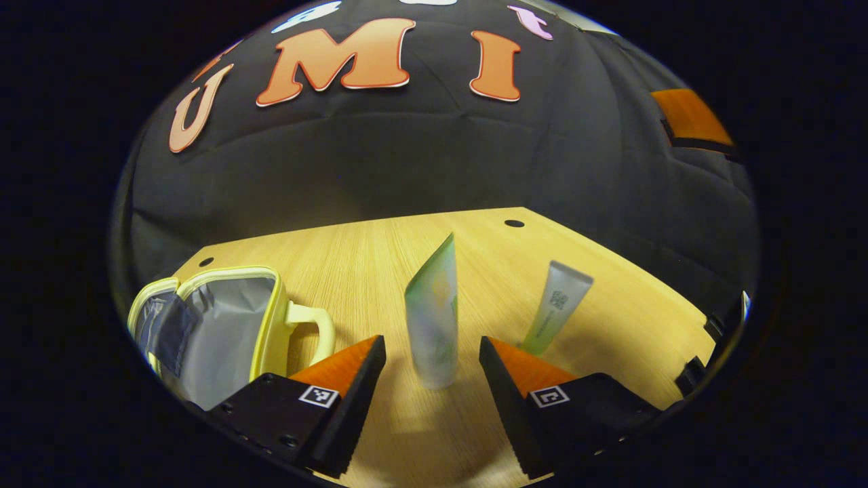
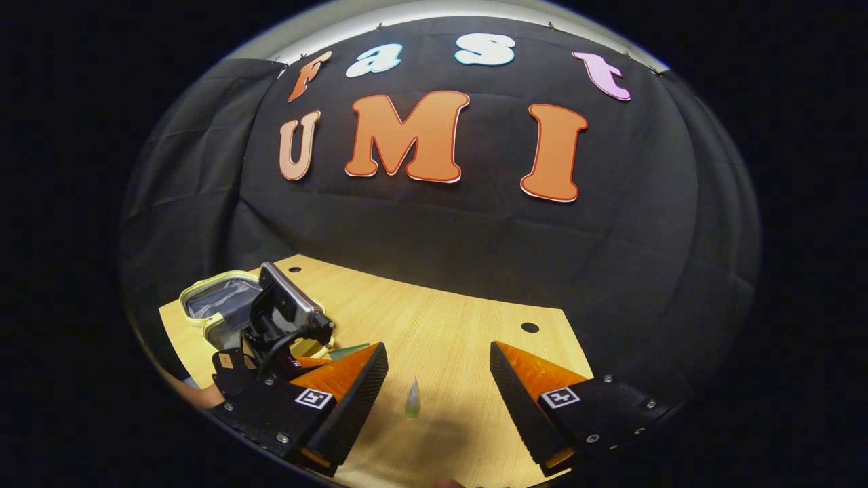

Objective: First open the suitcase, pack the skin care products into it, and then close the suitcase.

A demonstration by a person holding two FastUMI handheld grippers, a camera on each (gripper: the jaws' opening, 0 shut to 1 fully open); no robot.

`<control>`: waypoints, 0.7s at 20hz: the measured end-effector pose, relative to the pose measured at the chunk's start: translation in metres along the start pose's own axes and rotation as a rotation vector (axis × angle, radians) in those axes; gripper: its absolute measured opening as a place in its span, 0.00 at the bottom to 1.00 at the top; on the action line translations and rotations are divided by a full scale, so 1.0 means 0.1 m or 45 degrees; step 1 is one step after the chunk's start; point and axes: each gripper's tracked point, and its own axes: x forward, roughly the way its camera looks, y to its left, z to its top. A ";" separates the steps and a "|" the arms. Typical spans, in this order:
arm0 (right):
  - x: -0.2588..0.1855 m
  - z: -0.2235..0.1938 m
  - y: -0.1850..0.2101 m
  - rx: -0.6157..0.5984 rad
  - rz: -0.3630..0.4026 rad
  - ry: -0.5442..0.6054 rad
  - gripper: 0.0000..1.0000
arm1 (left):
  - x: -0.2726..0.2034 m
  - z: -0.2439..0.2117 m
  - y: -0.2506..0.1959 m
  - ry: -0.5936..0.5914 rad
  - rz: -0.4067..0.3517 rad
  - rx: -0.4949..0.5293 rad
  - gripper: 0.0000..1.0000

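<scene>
At about 8 o'clock in the left gripper view, the suitcase [image 1: 224,325] is seen already unzipped, really a small yellow-trimmed case with a grey lining, standing on the wooden table [image 1: 610,318] with its handle turned toward the middle. So step one can be counted as done, and packing looks to be what's in hand now.

Moving right, at 6 o'clock, the green tube [image 1: 432,318] stands upright on its cap, framed between the fingers of the left gripper [image 1: 432,356]. The jaws are spread wide and nothing is held yet; the tube isn't touched by either finger. At 4 o'clock the white tube [image 1: 557,308] leans a bit, well apart from the case.

Over in the right gripper view, the case [image 2: 217,298] sits at 8 o'clock, and the right gripper [image 2: 439,376] is held wide open and empty too, with a tube [image 2: 412,398] seen end-on low between its fingers.

Next up, probably: the left jaws get closed on the green tube mid-body, gently, since it's likely squishy and tippy, then it's carried toward 8 o'clock and dropped into the case.
</scene>
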 end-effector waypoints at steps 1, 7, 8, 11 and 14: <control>0.05 -0.05 0.00 0.000 0.012 0.010 0.96 | 0.07 -0.04 0.00 0.017 -0.009 -0.008 0.83; 0.25 -0.62 0.02 0.030 0.079 0.162 0.96 | 0.21 -0.08 0.05 0.062 -0.022 -0.002 0.48; 0.29 -0.73 0.03 0.040 0.085 0.192 0.96 | 0.15 -0.03 0.07 0.054 -0.010 -0.018 0.45; 0.39 -1.23 0.04 0.046 0.086 0.319 0.96 | -0.08 0.23 0.14 0.012 0.017 -0.018 0.42; 0.51 -1.34 0.15 0.044 0.123 0.351 0.96 | -0.32 0.49 0.28 -0.021 0.052 -0.014 0.44</control>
